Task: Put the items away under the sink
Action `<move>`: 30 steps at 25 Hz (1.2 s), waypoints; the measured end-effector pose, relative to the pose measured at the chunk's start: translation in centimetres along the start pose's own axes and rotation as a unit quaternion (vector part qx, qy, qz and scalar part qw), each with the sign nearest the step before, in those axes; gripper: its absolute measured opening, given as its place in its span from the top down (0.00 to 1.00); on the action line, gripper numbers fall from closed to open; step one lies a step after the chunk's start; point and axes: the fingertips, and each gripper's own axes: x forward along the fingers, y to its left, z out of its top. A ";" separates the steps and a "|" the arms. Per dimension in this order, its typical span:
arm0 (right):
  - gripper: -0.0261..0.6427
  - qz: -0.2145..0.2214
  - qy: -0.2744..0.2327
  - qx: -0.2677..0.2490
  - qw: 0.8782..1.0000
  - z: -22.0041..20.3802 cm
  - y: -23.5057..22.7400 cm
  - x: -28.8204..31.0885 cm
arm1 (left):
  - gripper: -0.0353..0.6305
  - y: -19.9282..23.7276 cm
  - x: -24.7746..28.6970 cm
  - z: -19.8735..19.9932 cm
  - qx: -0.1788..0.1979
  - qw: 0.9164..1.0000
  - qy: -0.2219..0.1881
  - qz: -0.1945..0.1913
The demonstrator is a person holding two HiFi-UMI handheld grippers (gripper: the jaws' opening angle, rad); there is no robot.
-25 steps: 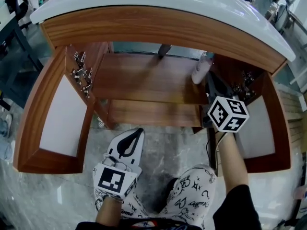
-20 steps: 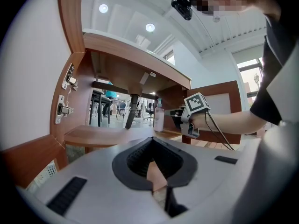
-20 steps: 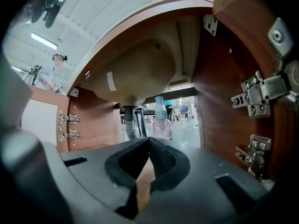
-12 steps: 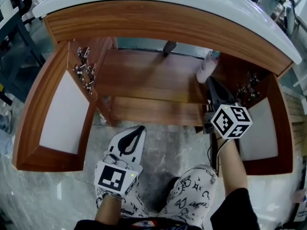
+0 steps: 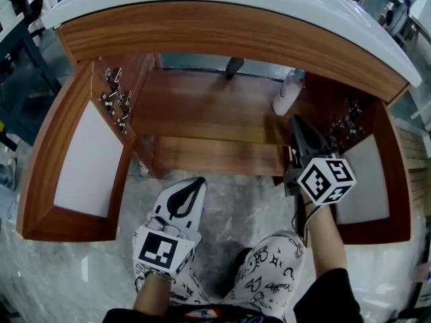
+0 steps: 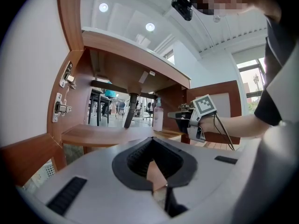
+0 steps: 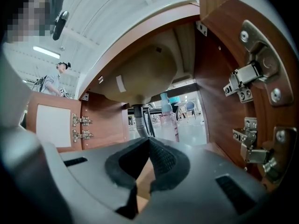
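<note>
You have no words or numbers here that can be read. The marker cube (image 5: 163, 253) on your left tongs (image 5: 196, 182) and the cube (image 5: 326, 180) on your right tongs (image 5: 295, 118) carry only black-and-white square code patterns, no letters. Any print on the bottle (image 5: 285, 94), at one o'clock in the cabinet (image 5: 209, 110), is too small to read, and the scribbles on your trousers (image 5: 269, 274) are illegible.
</note>
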 end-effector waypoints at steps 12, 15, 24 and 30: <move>0.95 0.029 0.010 0.021 0.999 -0.7 1.7 -1.9 | 0.94 0.1 0.4 0.1 0.000 1.000 0.002 -0.002; 0.95 0.038 0.008 0.026 0.999 -0.6 2.4 -2.4 | 0.94 0.0 0.3 0.1 0.000 1.000 0.000 -0.003; 0.95 0.058 0.012 0.022 0.998 -1.1 3.7 -3.4 | 0.94 0.4 0.3 0.1 0.003 1.000 0.000 0.002; 0.95 0.064 0.027 0.015 0.997 -2.4 4.0 -3.5 | 0.94 1.0 0.2 -0.1 0.001 1.000 0.005 0.010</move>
